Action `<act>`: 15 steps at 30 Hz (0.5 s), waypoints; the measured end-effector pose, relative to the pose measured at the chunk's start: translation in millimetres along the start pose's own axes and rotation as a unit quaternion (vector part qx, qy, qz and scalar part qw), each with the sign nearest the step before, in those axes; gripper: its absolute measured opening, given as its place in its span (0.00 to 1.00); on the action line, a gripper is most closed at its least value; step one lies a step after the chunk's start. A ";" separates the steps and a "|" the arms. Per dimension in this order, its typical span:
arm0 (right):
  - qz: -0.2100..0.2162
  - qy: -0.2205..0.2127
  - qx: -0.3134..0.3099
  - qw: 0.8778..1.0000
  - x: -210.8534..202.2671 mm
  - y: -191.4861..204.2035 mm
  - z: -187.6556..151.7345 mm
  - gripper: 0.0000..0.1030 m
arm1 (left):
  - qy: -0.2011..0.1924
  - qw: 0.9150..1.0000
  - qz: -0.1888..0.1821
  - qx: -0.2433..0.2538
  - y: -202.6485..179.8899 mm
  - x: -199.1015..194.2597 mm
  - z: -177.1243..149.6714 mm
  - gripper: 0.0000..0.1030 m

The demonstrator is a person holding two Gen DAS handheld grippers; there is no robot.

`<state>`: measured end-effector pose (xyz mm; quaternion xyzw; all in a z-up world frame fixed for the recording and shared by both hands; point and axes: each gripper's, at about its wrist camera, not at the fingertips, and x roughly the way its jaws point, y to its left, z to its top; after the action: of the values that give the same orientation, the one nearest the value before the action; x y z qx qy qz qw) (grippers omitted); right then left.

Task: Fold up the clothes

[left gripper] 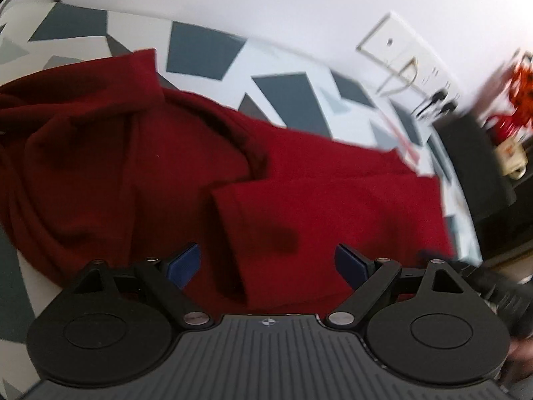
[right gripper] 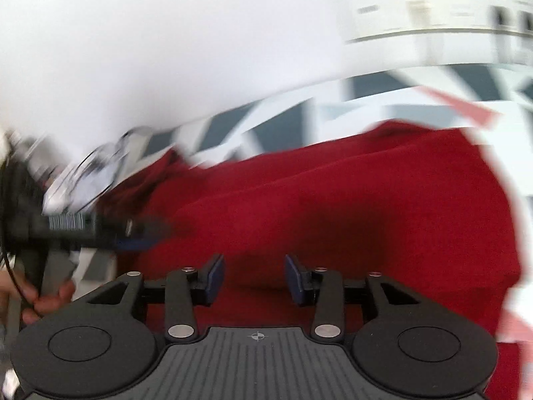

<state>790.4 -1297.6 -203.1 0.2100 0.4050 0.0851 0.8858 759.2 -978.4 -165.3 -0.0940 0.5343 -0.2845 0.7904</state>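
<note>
Dark red garment (left gripper: pixel 299 180) lay spread and partly bunched on a surface with a white-and-grey geometric cover (left gripper: pixel 206 53), filling most of both wrist views. Cloth looked soft, limp and light, likely a knit; it would probably drape and sag off any single hold, so a pinch at a hem or corner seemed wiser than a grab mid-panel. A folded flap with a straight edge (left gripper: pixel 233 220) sat just ahead of the left gripper (left gripper: pixel 268 263), offering a clean place to take hold.

Left gripper jaws stood wide apart, nothing between the pads, cloth lying below them. Right gripper (right gripper: pixel 255 278) jaws partway apart, pads pressing on nothing, red fabric beneath.

Garment's right edge (right gripper: pixel 499 200) ended with bare cover beyond it. Right wrist view was heavily blurred. The other hand-held device and a person's hand (right gripper: pixel 50 296) crowded the left of that view. A wall (left gripper: pixel 299 3) lay close behind the surface, with clutter at far right; room for moving seemed best toward the near side
</note>
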 end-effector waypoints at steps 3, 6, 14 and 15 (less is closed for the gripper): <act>-0.045 -0.037 0.059 0.997 -23.6 -44.4 5.5 0.40 | -0.013 1.000 -0.006 -0.002 -4.0 2.3 -2.1 0.31; -0.064 -0.056 0.150 0.985 -36.2 -89.0 10.5 0.40 | -0.051 0.999 0.013 -0.012 -5.2 -8.8 -0.3 0.03; -0.076 -0.107 0.208 0.969 -42.3 -140.1 46.6 0.40 | -0.140 0.985 0.102 0.015 -3.6 -62.0 4.1 0.03; -0.080 -0.100 0.197 0.972 -35.0 -140.7 52.7 0.40 | -0.132 0.984 0.114 0.020 -2.1 -57.9 3.8 0.03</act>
<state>804.4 -1451.1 -210.5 0.3551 0.3384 -0.0892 0.8668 746.4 -948.8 -117.0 -0.0537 0.4266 -0.1879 0.8831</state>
